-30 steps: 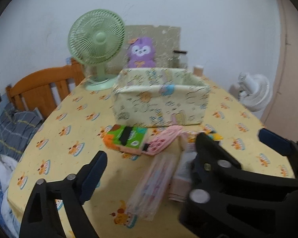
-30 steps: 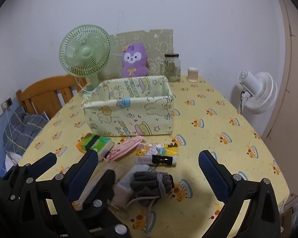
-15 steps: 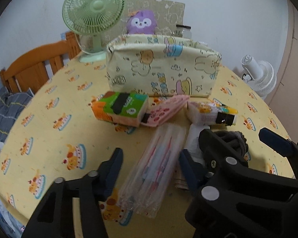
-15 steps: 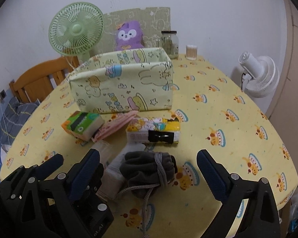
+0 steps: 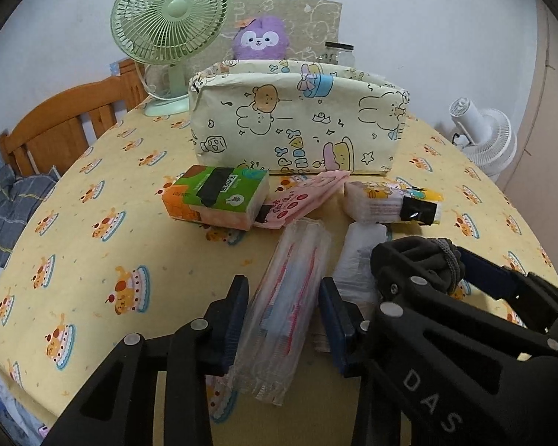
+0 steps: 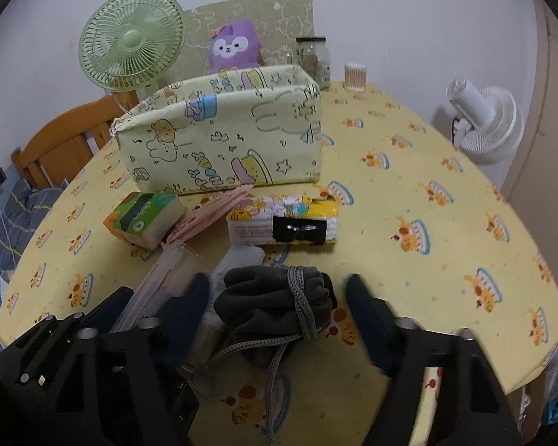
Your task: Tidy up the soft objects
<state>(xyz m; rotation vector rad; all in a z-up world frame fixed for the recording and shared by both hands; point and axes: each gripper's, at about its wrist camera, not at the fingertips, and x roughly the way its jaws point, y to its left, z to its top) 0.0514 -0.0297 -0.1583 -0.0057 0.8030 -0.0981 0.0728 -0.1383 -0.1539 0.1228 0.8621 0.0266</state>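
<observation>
A clear plastic pack of pink-and-white sticks lies on the yellow tablecloth between the jaws of my left gripper. The jaws are closing, their pads just at the pack's sides. My right gripper straddles a dark grey drawstring pouch. Its jaws are closing too, with small gaps left on both sides. Behind lie a green-orange tissue pack, a pink packet, a yellow-white tissue pack and a white packet. The cartoon-print fabric box stands open-topped beyond them.
At the back of the table stand a green desk fan, a purple plush, a glass jar and a small swab pot. A wooden chair is at the left. A white fan stands off the table's right edge.
Both grippers sank toward the table and their jaws narrowed. The left now brackets the clear pack closely, and the right has drawn in around the grey pouch.
</observation>
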